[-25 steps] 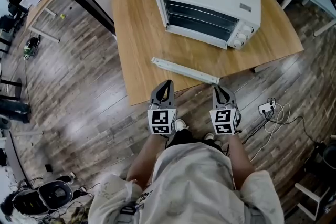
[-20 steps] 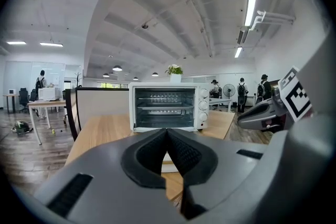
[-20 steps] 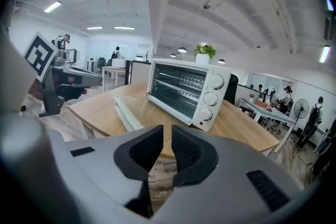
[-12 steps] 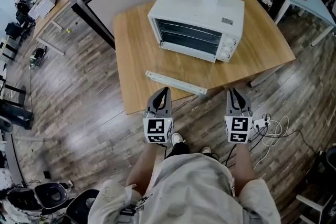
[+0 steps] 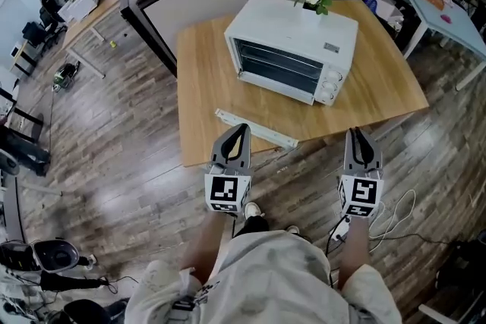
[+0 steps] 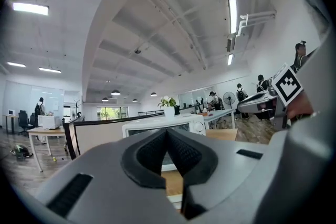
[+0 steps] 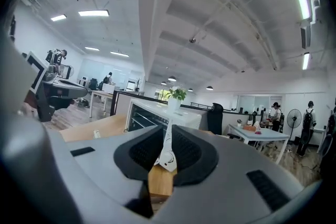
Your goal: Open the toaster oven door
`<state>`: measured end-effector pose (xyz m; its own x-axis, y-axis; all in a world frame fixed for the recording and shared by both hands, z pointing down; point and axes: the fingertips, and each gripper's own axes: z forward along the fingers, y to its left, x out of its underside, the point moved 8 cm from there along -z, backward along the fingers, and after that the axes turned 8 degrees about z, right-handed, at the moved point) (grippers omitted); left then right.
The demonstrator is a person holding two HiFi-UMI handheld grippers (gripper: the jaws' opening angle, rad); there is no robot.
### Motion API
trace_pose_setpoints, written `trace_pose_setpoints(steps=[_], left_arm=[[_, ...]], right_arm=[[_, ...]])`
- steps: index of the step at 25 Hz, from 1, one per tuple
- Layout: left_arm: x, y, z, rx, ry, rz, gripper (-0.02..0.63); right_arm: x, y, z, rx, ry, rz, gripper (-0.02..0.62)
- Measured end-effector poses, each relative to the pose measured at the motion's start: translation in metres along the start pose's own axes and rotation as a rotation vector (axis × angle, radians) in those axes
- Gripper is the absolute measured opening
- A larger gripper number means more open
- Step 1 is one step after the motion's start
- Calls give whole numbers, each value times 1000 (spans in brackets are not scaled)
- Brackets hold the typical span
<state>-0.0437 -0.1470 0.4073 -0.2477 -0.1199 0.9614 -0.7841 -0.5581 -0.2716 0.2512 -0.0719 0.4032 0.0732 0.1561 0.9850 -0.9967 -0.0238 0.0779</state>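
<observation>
While both grippers hang off the near edge of the table (image 5: 199, 80), the oven (image 5: 296, 26) has its door (image 5: 279, 69) closed.
Oven sits mid-table, door facing near-left, well apart from both grippers. Left gripper (image 5: 241, 130): jaws pressed together, empty. Right gripper (image 5: 357, 134): jaws a narrow slit apart, nothing between. White strip (image 5: 255, 128) lies just beyond the left gripper.

The right gripper (image 5: 358, 137) has drifted rightward along the table (image 5: 203, 80) edge, now farther from the left gripper (image 5: 240, 131).
</observation>
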Motion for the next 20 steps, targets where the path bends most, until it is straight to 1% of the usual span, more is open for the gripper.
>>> trace_pose_setpoints(steps=[3,7,11,15,20], left_arm=[[-11,3,-4,-22,-30,12,14],[-19,9,-6,-53,-51,18,14],[-22,8,-5,-61,-57,21,14],[-17,9,-6,-69,-54,18,14],[-17,12,-6,-74,-46,13,14]], right_arm=[[-8,-3,-3,3,-38,0,67],[-17,-2,-4,-6,-65,2,67],[-16,-6,-3,-8,-67,-3,67],[-14,-5,-1,-12,-64,-4,63],[-14,0,3,-24,-63,-7,29]])
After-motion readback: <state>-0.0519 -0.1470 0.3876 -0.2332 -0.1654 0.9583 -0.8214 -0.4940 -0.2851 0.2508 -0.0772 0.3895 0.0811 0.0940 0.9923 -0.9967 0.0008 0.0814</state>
